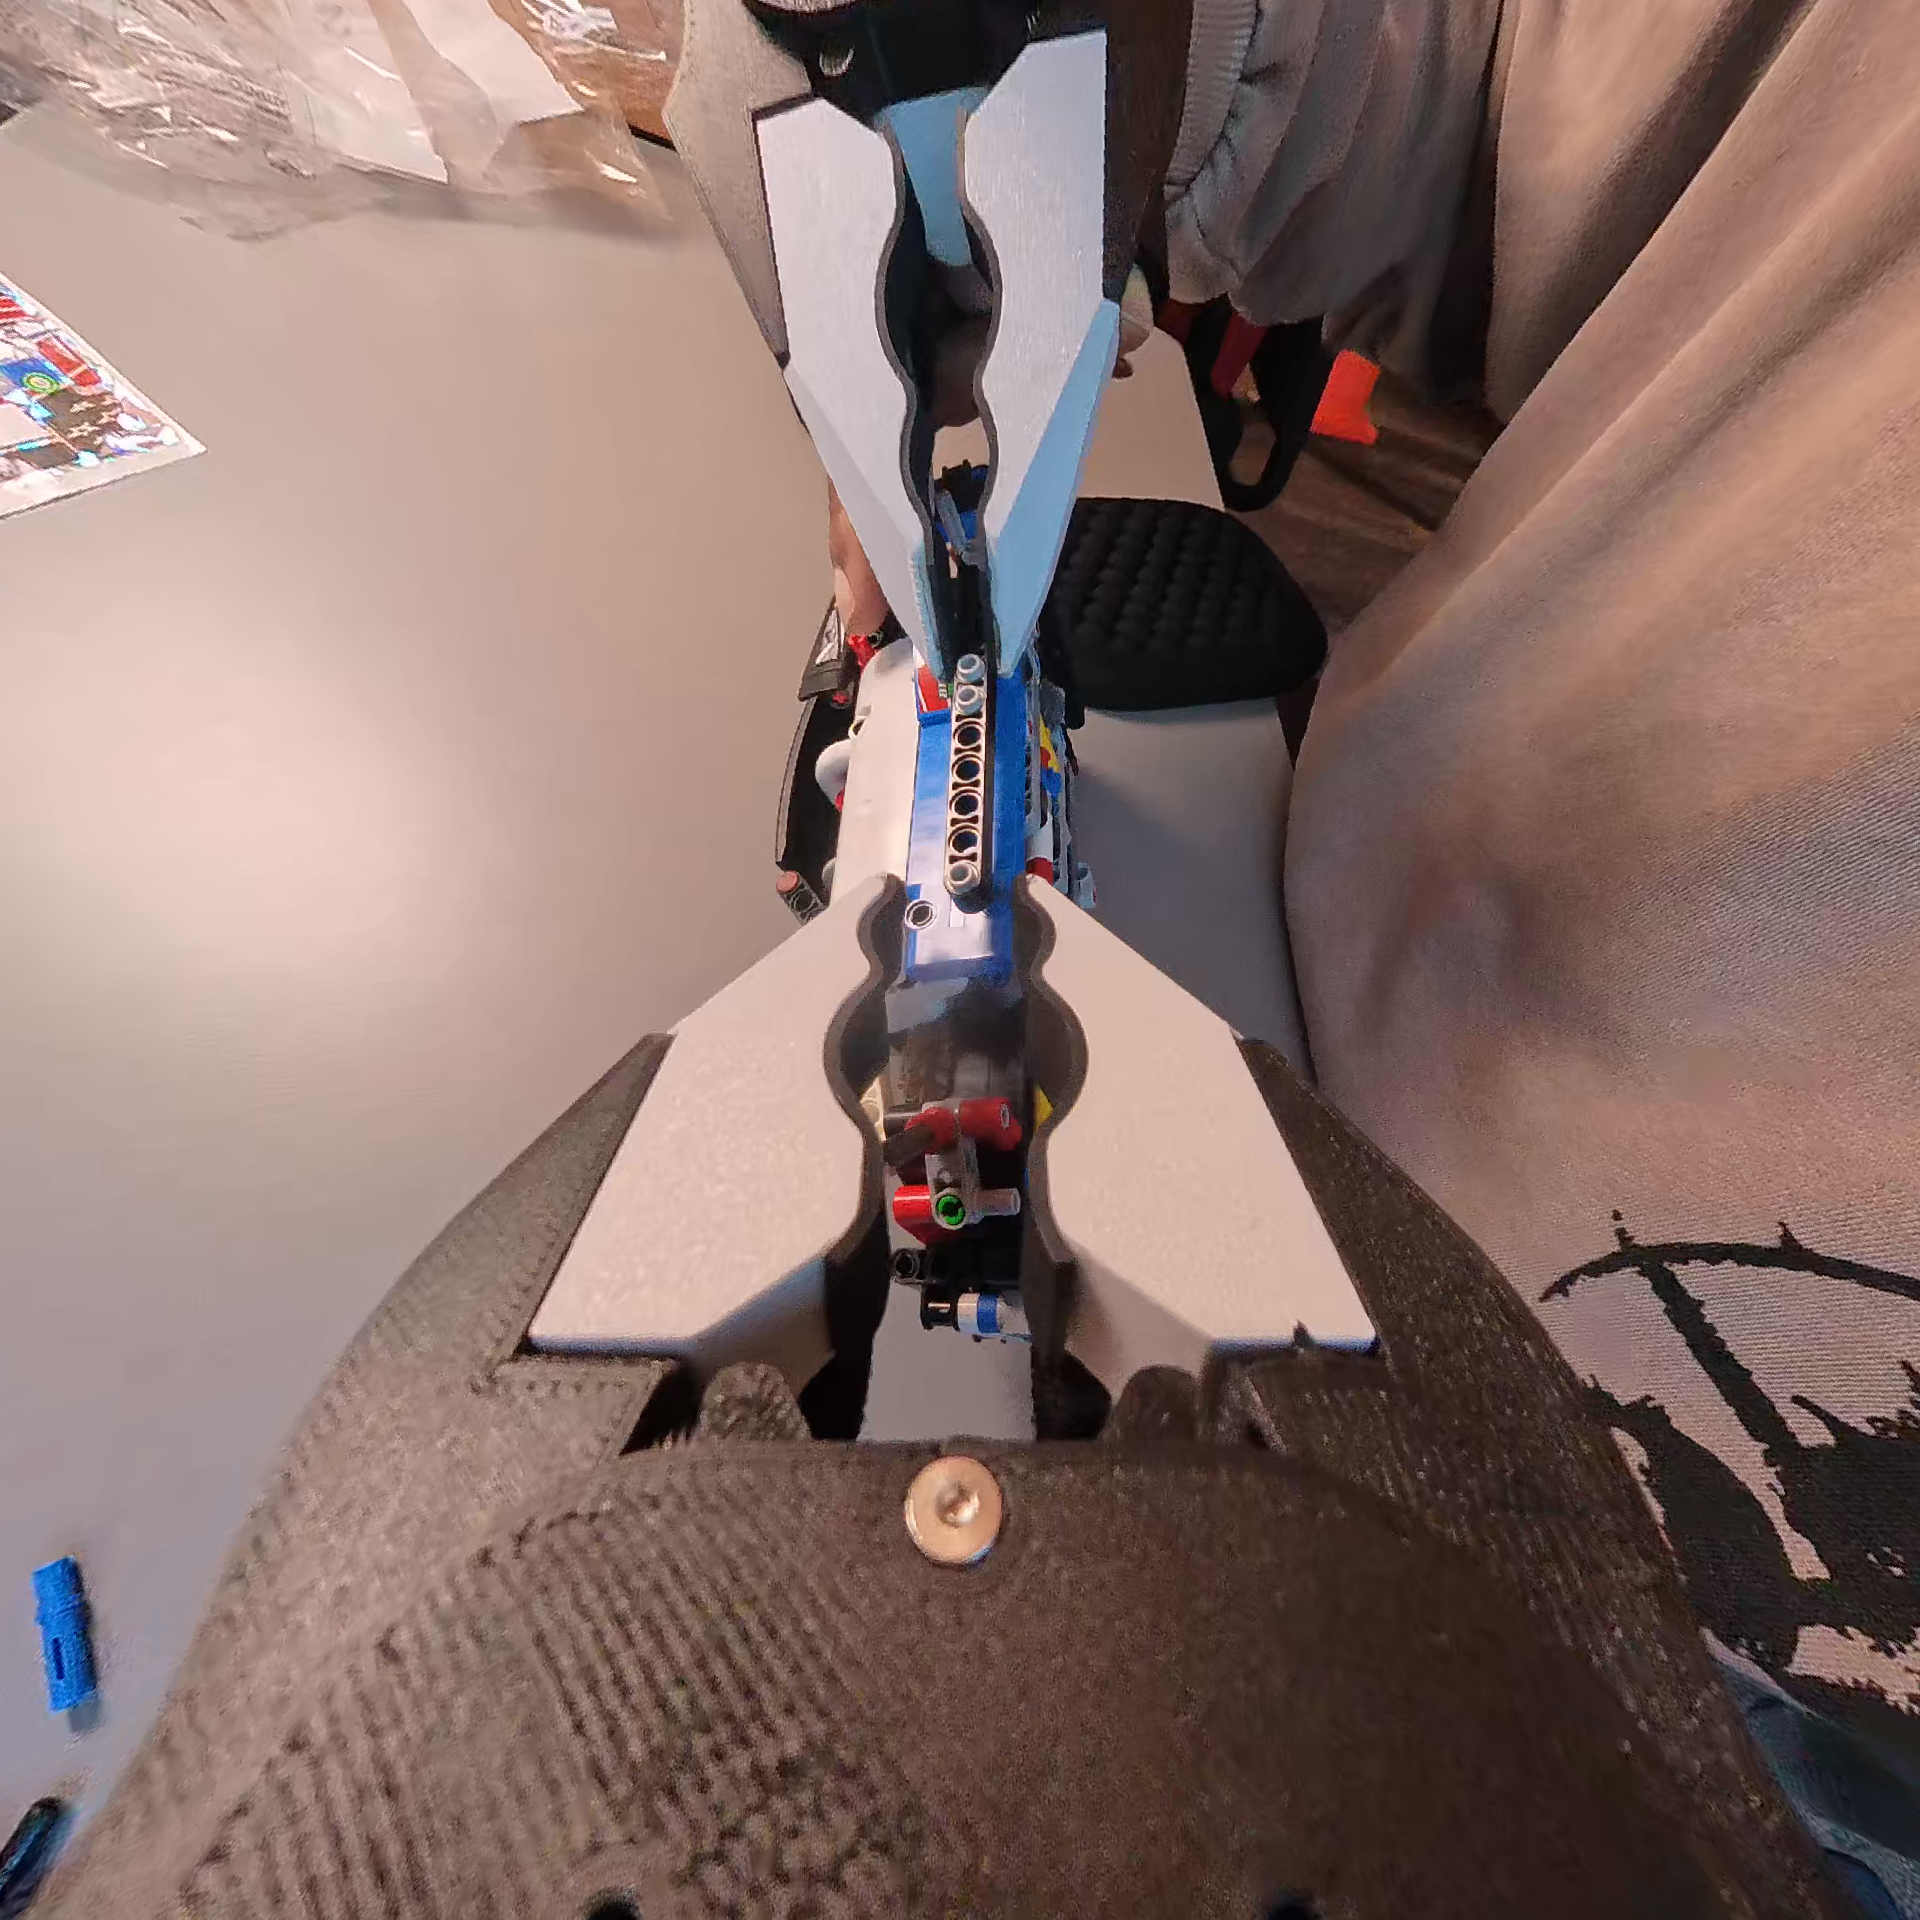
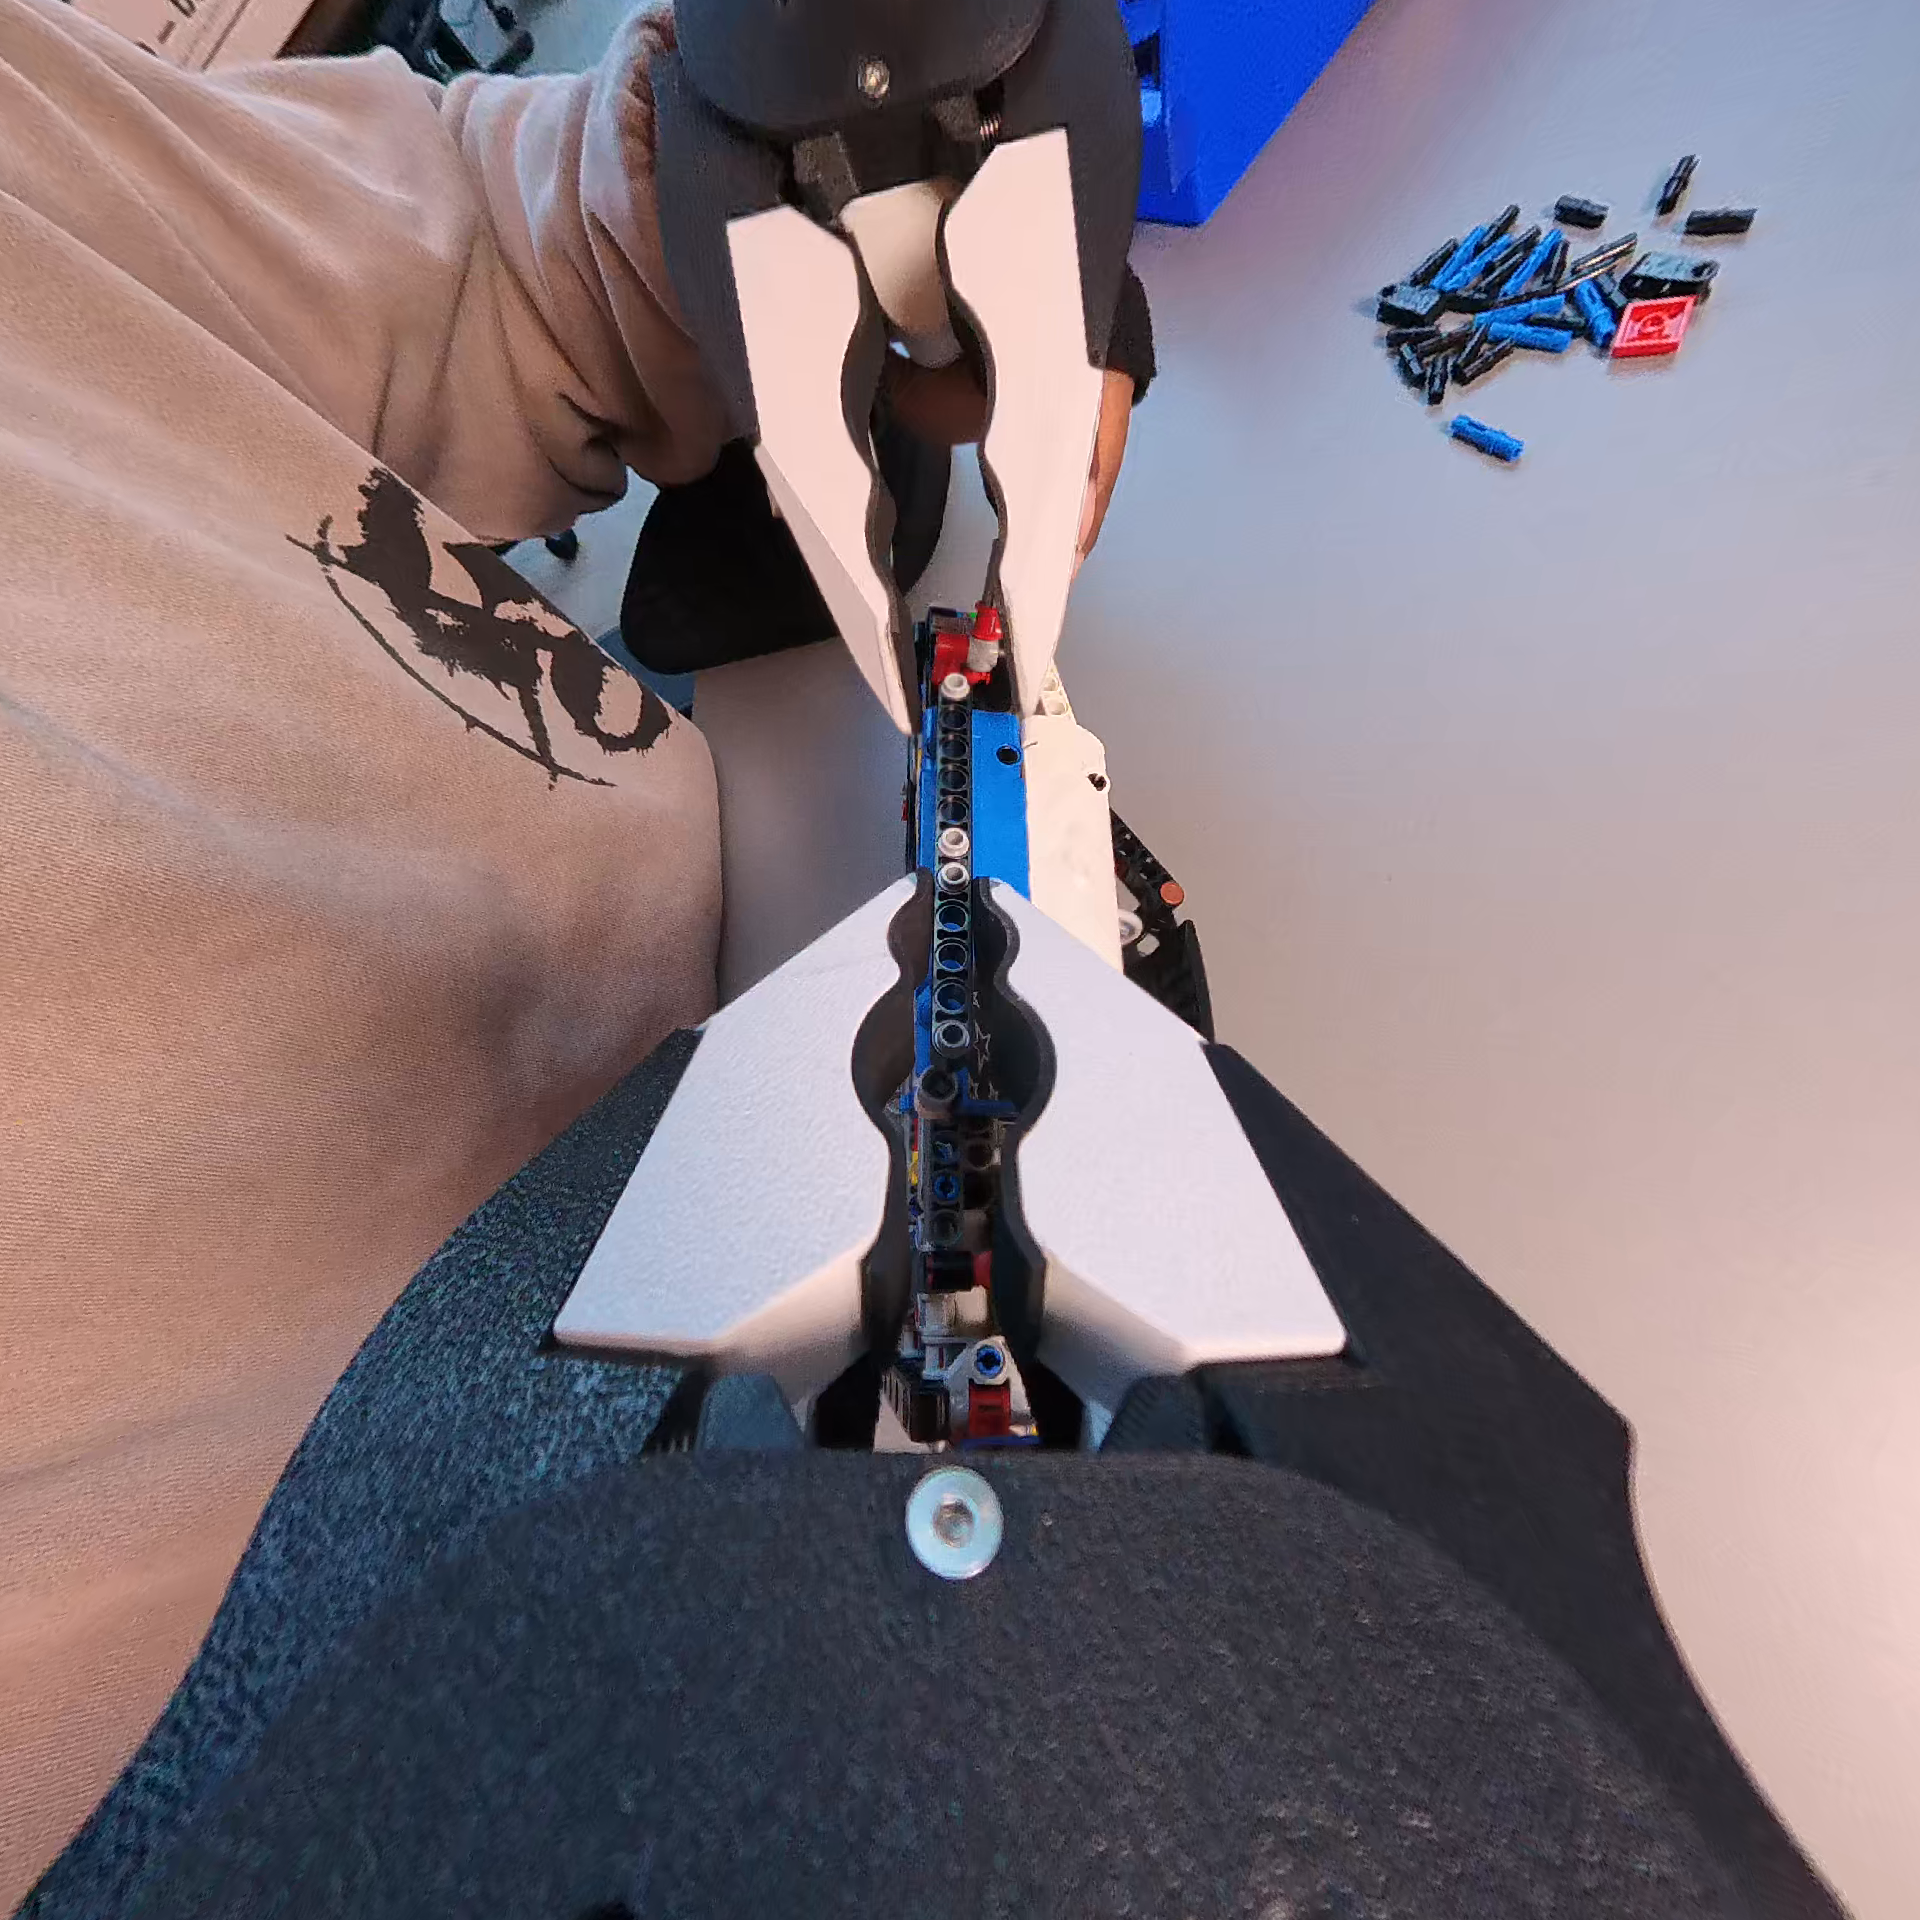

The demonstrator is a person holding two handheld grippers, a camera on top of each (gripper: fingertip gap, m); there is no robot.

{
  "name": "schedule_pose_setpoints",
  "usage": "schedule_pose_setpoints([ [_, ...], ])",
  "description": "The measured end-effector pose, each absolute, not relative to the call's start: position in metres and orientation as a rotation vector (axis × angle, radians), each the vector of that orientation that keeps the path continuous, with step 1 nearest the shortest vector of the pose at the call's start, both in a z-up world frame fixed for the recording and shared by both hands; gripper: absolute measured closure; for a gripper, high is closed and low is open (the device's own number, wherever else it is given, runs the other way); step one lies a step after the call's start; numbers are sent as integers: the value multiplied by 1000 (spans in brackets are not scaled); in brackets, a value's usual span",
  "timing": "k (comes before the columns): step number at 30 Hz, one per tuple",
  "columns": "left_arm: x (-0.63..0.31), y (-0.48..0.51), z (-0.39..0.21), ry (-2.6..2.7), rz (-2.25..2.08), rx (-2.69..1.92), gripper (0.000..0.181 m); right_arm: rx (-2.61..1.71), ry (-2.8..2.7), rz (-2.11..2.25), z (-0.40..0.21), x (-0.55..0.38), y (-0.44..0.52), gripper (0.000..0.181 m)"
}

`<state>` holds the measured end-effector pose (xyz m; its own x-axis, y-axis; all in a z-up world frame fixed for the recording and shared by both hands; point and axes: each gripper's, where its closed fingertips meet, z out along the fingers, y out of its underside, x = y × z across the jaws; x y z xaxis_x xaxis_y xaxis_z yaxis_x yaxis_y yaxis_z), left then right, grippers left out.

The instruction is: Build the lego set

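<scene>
Both tools' fingers (image 2: 940, 1226) hide the lego model's (image 2: 971, 800) ends.

The lego model (image 2: 971, 790) sits pinched between the two grippers, left gripper (image 1: 951, 914) on one end, right gripper (image 2: 951, 894) opposite. Loose pile of parts (image 2: 1538, 291) lies off right on the table (image 2: 1455, 831), probably untouched.

No writing here can be made out. The sticker sheet (image 1: 73, 405) on the table carries small coloured graphics too tiny to read, and the clear plastic bag (image 1: 260, 104) bears faint blurred print. The person's beige sweatshirt (image 2: 312, 727) shows a black brush-stroke graphic (image 2: 488, 634), not legible letters.
</scene>
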<state>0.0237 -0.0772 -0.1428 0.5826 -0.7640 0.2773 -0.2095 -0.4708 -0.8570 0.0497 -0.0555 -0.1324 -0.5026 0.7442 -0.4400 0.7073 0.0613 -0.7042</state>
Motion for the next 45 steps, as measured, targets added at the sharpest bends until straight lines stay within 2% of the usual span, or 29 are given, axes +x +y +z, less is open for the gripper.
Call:
schedule_pose_setpoints([
  [4,23,-79,-138,743,-945,-1956,175,-1584,-2304,1448,-136,51,-58,178],
  [23,25,-82,-139,687,-1123,-2050,176,-1472,-2614,1230,-143,53,-64,176],
  [45,36,-99,-139,643,-1256,-2111,176,-1428,-2645,1327,-142,72,-64,177],
])
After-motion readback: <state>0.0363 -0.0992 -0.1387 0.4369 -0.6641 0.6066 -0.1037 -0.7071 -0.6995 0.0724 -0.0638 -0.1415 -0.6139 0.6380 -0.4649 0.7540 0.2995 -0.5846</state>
